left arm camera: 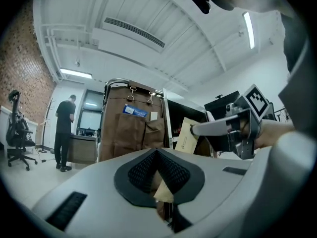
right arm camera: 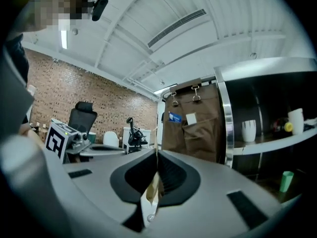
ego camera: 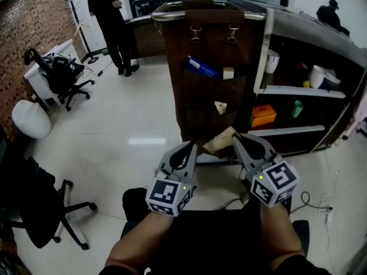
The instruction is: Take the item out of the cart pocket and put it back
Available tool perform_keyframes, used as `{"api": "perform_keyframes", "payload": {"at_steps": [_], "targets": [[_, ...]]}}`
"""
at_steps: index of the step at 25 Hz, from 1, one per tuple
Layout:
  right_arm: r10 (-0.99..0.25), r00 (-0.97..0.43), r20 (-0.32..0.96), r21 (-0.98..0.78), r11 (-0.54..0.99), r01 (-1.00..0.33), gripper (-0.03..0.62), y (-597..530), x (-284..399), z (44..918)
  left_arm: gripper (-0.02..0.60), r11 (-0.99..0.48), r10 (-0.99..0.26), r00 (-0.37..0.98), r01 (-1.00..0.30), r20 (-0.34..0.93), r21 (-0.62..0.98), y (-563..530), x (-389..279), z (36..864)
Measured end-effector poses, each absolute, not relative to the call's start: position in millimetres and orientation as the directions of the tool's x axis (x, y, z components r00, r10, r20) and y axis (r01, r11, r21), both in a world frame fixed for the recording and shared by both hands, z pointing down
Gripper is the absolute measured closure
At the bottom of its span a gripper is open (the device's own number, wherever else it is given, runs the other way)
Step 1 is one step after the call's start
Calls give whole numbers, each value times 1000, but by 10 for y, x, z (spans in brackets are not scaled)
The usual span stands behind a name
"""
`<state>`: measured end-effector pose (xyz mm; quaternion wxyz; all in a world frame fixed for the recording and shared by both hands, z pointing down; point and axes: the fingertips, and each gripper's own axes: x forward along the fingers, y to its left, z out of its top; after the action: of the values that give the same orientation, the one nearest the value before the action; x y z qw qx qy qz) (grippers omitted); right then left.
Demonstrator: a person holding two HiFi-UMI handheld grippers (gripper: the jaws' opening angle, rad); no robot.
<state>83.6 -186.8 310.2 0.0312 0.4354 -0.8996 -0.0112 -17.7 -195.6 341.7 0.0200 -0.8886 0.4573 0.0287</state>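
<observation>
A flat tan paper packet (ego camera: 220, 141) hangs in the air between my two grippers, in front of the brown pocket organizer (ego camera: 195, 105) on the cart. My right gripper (ego camera: 236, 136) is shut on its right end; the packet (right arm camera: 150, 198) shows edge-on between those jaws. My left gripper (ego camera: 194, 148) is shut too, pinching a tan paper corner (left arm camera: 164, 193) that looks like the same packet's left end. In the left gripper view the right gripper (left arm camera: 194, 129) holds the packet (left arm camera: 184, 137). The pockets hold a blue item (ego camera: 200, 67), a white card (ego camera: 228, 73) and a cream item (ego camera: 221, 107).
The cart's open shelves (ego camera: 301, 90) at right carry white cups, an orange box (ego camera: 263, 115) and a green cup (ego camera: 296, 108). A person (ego camera: 110, 22) stands at the back left. Office chairs (ego camera: 60, 76) and a white stool (ego camera: 31, 119) stand at left. Cables lie on the floor at right.
</observation>
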Motion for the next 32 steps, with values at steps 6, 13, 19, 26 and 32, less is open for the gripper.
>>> {"api": "perform_keyframes", "payload": {"at_steps": [6,13,19,26,32], "targets": [[-772,-631,78,23,635,-773,576,-1829,786,3358,581,-598,-800,597,-802,-63,-9,-1883,-102,3420],[-780,-620,83,4,622,-783,576,-1844,851,3447,581,-599,-798,600,-800,-63,-24,-1908,-114,3431],[-774,-628,85,0,630,-776,576,-1845,819,3467,581,-581,-811,582,-813,-63,-37,-1941,-143,3408],[-766,-635,96,-2,638,-770,576,-1856,774,3517,581,-571,-817,573,-820,-65,-43,-1981,-171,3407],[-765,-637,96,-5,640,-768,576,-1871,778,3518,581,-591,-805,590,-807,-62,1,-1963,-143,3463]]}}
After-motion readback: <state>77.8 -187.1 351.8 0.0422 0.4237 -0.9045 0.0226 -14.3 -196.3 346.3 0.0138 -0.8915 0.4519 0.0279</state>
